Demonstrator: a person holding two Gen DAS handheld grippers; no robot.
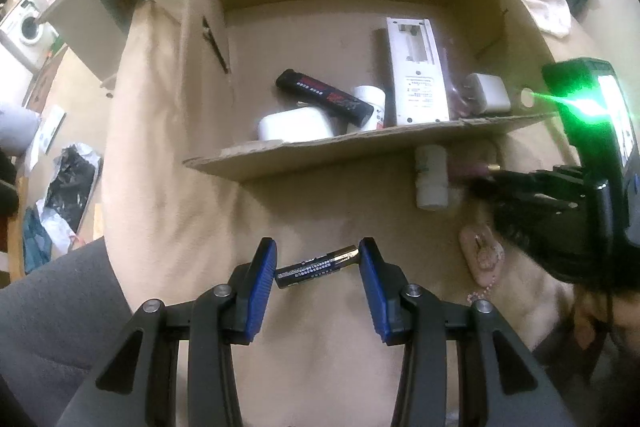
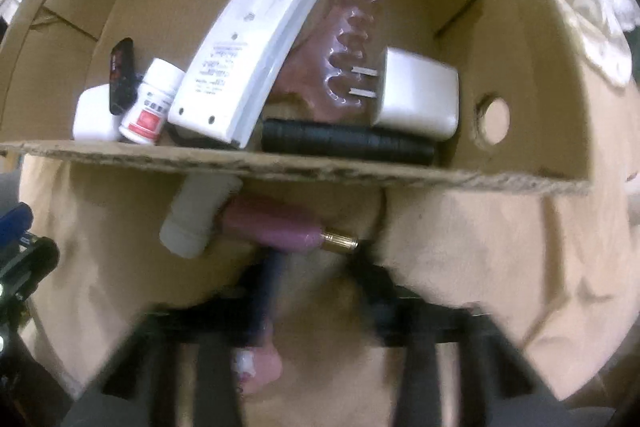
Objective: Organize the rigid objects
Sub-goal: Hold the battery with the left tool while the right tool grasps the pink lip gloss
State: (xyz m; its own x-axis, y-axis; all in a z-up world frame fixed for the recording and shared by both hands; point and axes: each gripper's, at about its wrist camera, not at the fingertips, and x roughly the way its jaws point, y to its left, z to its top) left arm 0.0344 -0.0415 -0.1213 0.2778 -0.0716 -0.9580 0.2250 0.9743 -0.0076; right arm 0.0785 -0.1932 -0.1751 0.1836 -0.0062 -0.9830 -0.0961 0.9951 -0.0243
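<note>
My left gripper [image 1: 317,263] has a black and gold battery [image 1: 316,265] lying between its blue pads [image 1: 262,281] on the beige cloth, touching both. The open cardboard box [image 1: 360,143] ahead holds a white remote [image 1: 418,75], a black battery pack [image 1: 324,95], a white pill bottle [image 1: 372,103], a white case [image 1: 294,125] and a white plug adapter [image 1: 486,93]. My right gripper [image 2: 316,263] is blurred, open around a purple tube with a brass tip [image 2: 280,223] beside a white tube [image 2: 196,215] in front of the box wall [image 2: 320,163].
A pink keychain charm [image 1: 482,253] lies on the cloth at the right of the left wrist view. A grey cushion [image 1: 52,327] is at the lower left. Clothes and bags lie on the floor at the left. A black bar [image 2: 348,143] lies inside the box.
</note>
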